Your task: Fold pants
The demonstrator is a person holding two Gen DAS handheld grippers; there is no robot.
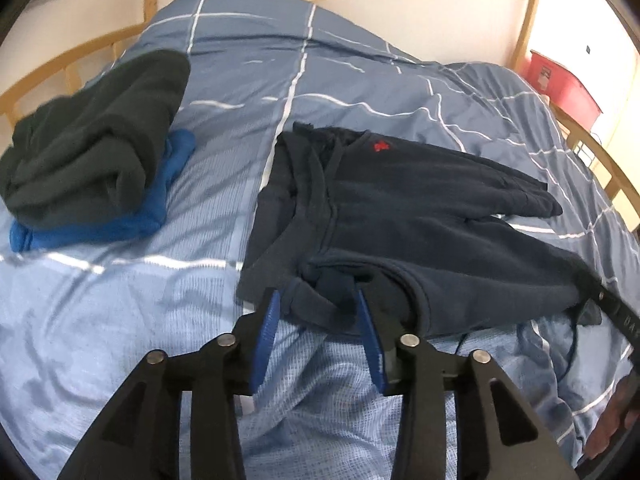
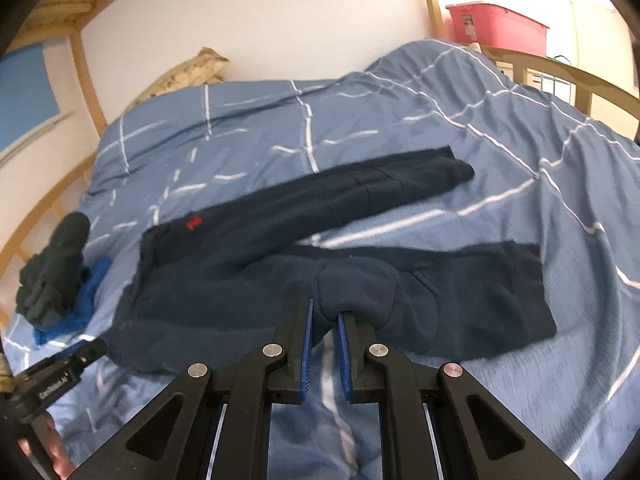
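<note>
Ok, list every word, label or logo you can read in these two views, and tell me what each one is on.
"GenRobot.AI": white print on the left gripper, seen from the right wrist view.
"BAR...": letters on the right gripper, cut off at the frame edge in the left wrist view; the rest is unreadable.
Red emblem on the navy pants: a logo, too blurred to read.
White label on the red storage bin: too small to read.

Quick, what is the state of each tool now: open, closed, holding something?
Left tool: open, its fingers around the near edge of the navy pants.
Right tool: closed, pinching a fold of the pants.
</note>
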